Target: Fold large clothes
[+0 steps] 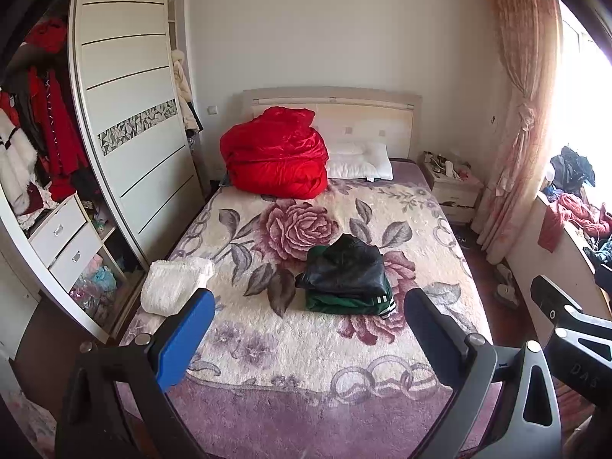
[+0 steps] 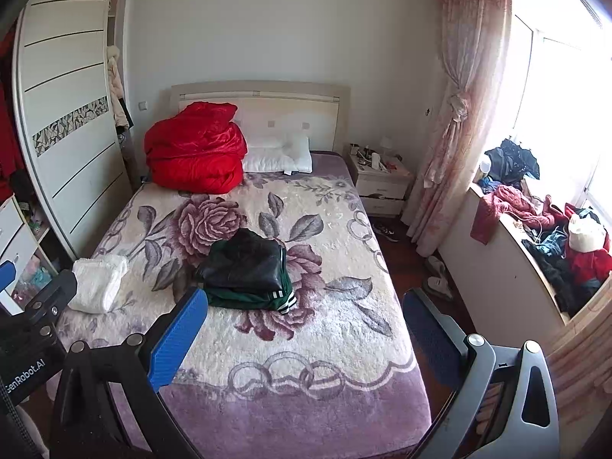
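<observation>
Both the left gripper [image 1: 306,329] and the right gripper [image 2: 304,325] hung spread and empty above the bed [image 1: 290,363], where a black jacket [image 1: 346,267] lay folded on a green garment [image 1: 344,302] beside a folded white one [image 1: 174,285], suggesting folding was largely done.

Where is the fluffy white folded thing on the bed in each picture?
Left wrist view: the white folded blanket lies at the bed's left edge, just above the left blue finger.
Right wrist view: the same blanket lies at lower left, on the bed's left edge, left of the black and green clothes stack.
Shared landmark: the red quilt at the headboard.
</observation>
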### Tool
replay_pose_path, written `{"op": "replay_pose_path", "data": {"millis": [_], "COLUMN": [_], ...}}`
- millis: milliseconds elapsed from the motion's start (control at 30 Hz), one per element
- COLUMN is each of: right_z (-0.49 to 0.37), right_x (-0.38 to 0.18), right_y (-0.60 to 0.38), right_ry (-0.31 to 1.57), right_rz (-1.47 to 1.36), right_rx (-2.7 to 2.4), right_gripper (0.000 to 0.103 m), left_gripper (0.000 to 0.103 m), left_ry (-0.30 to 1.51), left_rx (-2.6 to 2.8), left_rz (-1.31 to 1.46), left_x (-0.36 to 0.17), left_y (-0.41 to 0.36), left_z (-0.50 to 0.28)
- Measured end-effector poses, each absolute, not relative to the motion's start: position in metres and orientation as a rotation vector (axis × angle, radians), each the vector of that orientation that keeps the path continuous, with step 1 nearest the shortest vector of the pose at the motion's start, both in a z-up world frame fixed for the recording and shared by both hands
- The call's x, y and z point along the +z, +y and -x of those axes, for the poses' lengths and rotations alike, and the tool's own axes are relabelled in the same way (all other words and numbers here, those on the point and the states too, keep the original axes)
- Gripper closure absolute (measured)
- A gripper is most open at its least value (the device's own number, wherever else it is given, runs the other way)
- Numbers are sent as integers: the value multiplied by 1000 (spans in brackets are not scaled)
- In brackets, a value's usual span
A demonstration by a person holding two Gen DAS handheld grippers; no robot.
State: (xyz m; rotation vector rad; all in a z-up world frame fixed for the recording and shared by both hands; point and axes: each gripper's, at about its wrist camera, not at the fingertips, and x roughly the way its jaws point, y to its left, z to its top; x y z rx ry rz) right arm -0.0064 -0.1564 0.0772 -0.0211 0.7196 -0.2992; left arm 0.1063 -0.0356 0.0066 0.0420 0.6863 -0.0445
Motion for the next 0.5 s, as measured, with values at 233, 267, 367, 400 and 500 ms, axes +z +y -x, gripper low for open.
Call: {"op": "replay_pose_path", "data": {"millis": [233,267,367,400,500], "right_z": [10,10,12,12,13], "right_x": [73,73,74,72,72], "right_y": [-154,-155,-155,-155,-155], "right_ry": [721,723,722,722,723], "right_rz": [17,17,16,16,13], "right_rx": [-297,-295,-296,-296,-297], "right_gripper": [0,0,0,0,0], "left_gripper": [2,2,2,2,2], "left_ry": [689,689,692,692,697], "left_rx": [-42,-40,-35,-33,-35], "left_rz": [-45,-46,-46,-46,-41], "left_x": [5,5,3,3,3], "left_y": [-37,-37,-37,-38,-37], "left_z": [-105,-104,-102,-101,-99]}}
